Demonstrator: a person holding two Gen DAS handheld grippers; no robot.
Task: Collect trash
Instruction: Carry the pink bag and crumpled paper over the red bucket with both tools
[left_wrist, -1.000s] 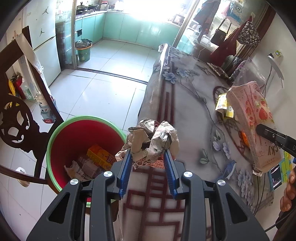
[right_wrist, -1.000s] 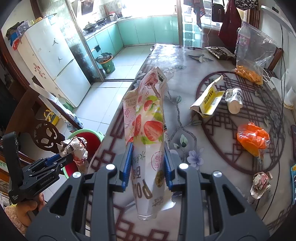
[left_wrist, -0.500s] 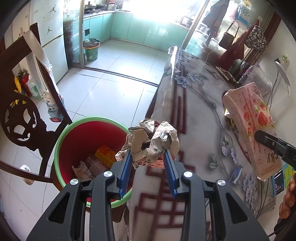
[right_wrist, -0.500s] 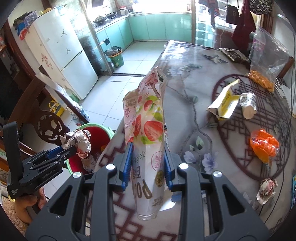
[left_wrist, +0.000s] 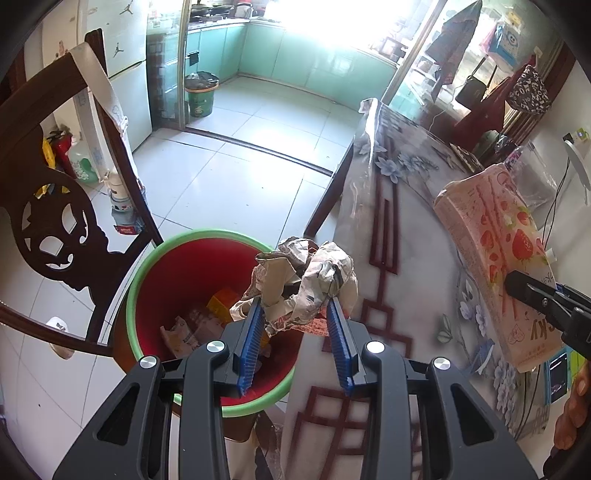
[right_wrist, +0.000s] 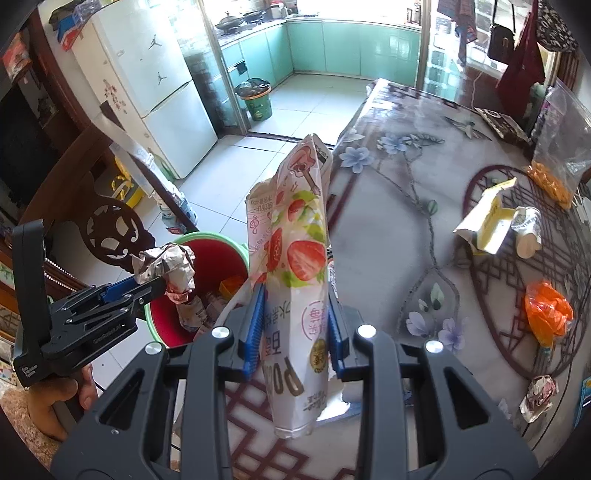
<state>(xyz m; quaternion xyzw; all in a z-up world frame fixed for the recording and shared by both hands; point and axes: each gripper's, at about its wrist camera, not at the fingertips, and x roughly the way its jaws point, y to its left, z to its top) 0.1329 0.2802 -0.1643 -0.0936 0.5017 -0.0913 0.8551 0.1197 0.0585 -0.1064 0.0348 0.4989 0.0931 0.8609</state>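
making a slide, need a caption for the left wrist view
Left gripper holds a crumpled wrapper over the red bin beside the table.

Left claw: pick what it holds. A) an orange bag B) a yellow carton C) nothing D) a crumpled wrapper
D: the left claw is clamped on a crumpled wrapper near the red bin; the orange bag and yellow carton lie on the table.

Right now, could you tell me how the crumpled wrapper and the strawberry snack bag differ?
The crumpled wrapper is a wadded silvery ball; the strawberry snack bag is long, flat and pink. The wrapper hangs over the red bin; the bag is above the table. Each is clamped in a gripper.
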